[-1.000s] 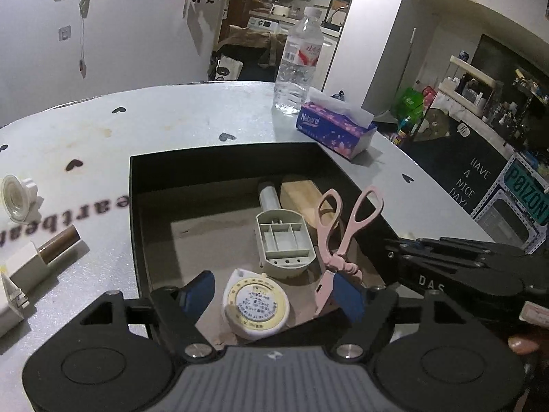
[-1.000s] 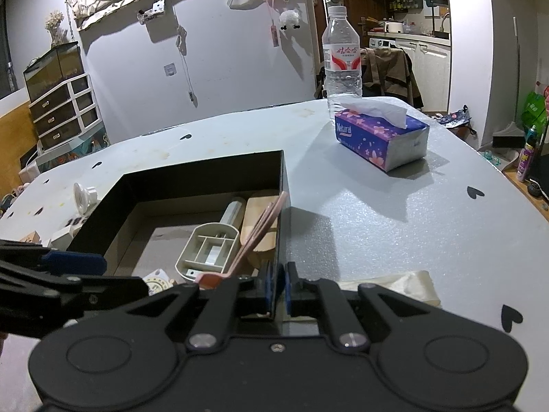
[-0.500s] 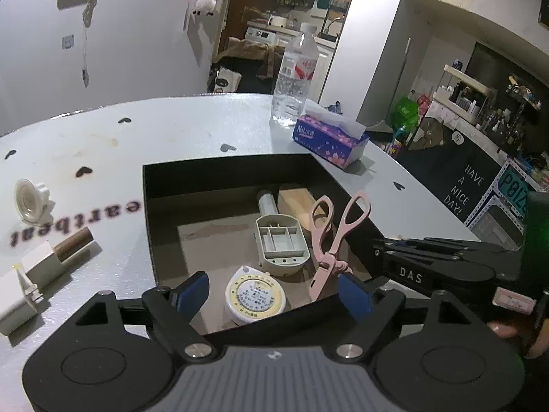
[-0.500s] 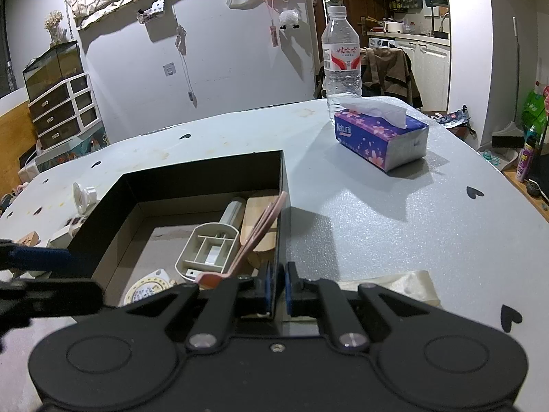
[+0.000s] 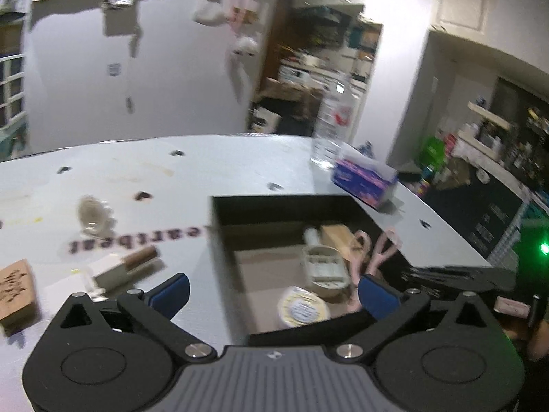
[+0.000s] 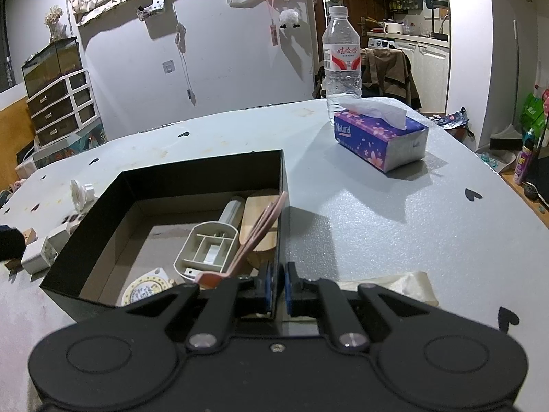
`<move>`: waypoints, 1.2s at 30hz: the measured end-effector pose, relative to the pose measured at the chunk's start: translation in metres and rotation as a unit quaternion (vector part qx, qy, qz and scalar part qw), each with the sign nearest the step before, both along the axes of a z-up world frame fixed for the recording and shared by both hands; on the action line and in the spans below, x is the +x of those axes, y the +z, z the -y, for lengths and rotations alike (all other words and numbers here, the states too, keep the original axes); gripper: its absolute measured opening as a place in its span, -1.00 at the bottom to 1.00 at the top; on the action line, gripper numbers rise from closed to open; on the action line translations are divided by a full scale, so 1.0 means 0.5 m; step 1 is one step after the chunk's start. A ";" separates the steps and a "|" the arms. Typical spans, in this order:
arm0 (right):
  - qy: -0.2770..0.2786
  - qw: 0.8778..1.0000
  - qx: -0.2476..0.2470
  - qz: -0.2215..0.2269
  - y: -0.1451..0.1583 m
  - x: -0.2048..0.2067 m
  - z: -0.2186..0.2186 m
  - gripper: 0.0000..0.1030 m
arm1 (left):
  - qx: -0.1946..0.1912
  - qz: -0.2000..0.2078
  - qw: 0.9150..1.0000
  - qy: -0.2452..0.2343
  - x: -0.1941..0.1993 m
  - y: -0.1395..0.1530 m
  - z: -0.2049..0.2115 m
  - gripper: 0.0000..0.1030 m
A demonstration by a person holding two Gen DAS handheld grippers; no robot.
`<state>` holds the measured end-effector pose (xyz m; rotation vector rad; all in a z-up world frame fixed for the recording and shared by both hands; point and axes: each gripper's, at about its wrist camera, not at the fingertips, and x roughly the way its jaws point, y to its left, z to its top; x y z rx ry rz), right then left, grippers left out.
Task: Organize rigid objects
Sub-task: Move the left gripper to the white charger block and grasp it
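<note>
- A wooden block [image 5: 13,285] with dark carving and a white rectangular piece with a brown end [image 5: 123,267] are seen at the far left on the pale table [image 6: 377,226], outside the box.
- The left gripper [image 5: 272,292] is held over the near wall of the box; its jaws are opening wide and nothing is seen between them.
- The black box [image 6: 202,175] is placed on the table, open at the top. A round tape measure [image 6: 145,290], a grey compartment tray [image 6: 207,249], a white tube [image 6: 233,210], a wooden piece [image 6: 257,219] and pink scissors [image 6: 260,228] leaning against the right wall are contained in it.
- The right gripper [image 6: 278,286] is clamped on the box's near right corner, the wall pinched between its blue pads.
- A tissue box [image 6: 381,139] and a water bottle [image 6: 342,58] are set well apart at the far right.
</note>
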<state>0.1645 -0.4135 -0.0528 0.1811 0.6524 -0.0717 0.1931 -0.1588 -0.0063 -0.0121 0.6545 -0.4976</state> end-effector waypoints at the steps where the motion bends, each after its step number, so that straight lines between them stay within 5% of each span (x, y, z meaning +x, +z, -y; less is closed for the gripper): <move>1: 0.000 1.000 -0.001 0.000 0.000 0.000 -0.001 -0.85 | -0.001 0.003 1.000 0.010 0.000 0.000 -0.009 1.00; 16: -0.003 1.000 -0.003 -0.003 0.002 0.002 -0.004 -0.85 | 0.027 0.018 0.983 0.180 0.049 -0.063 -0.162 1.00; 29: -0.003 1.000 -0.003 -0.003 0.001 0.003 -0.004 -0.85 | 0.060 0.016 0.969 0.239 0.113 -0.131 -0.197 0.97; 36: -0.003 1.000 -0.002 -0.004 0.002 0.003 -0.004 -0.85 | 0.084 0.023 0.967 0.239 0.135 -0.159 -0.180 0.54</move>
